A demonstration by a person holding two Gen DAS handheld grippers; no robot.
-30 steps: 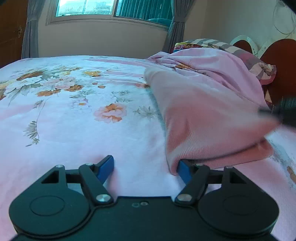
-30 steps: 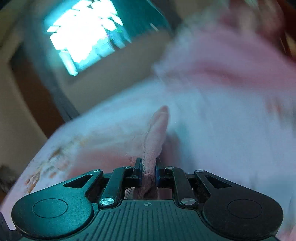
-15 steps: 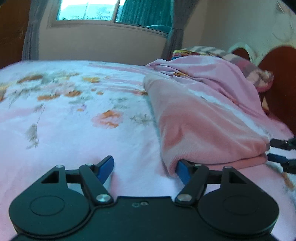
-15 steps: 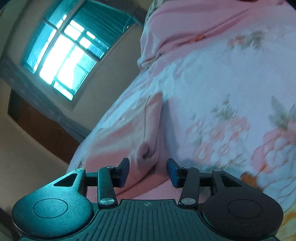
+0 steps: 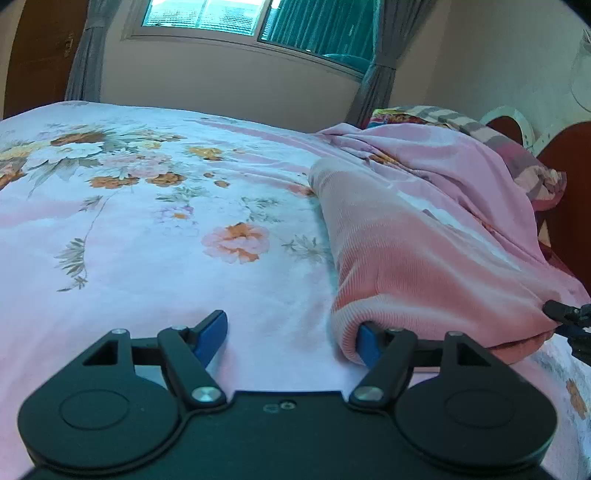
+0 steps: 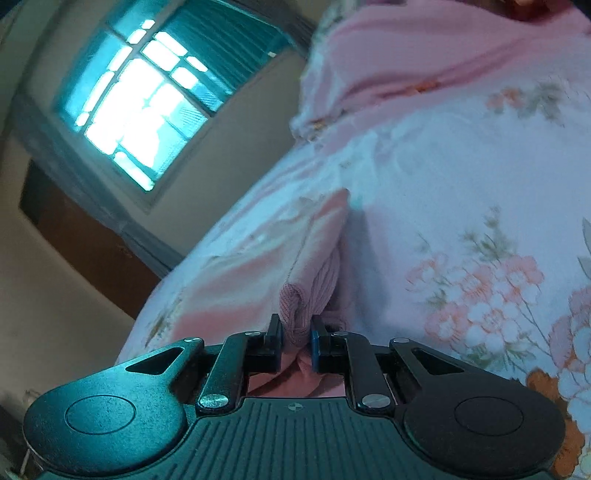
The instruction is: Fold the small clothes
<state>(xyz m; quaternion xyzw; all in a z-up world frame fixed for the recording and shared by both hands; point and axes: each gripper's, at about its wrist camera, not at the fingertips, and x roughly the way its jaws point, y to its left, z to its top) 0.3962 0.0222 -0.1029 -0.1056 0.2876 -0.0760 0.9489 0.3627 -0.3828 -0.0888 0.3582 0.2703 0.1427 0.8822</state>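
A pink ribbed garment (image 5: 399, 258) lies folded in a long band on the flowered bedsheet (image 5: 147, 236). My left gripper (image 5: 291, 332) is open at the garment's near end; its right finger (image 5: 367, 341) is tucked under the hem and its left finger (image 5: 210, 332) rests on the bare sheet. My right gripper (image 6: 296, 341) is shut on the garment's other near corner (image 6: 306, 295). Its fingertips also show at the right edge of the left wrist view (image 5: 565, 321).
A crumpled pink blanket (image 5: 461, 166) and a striped pillow (image 5: 517, 155) lie behind the garment by the brown headboard (image 5: 569, 184). A window (image 5: 240, 18) with grey curtains is on the far wall.
My right gripper let go of the garment, opened, then closed again on its corner. My left gripper stayed open in place.
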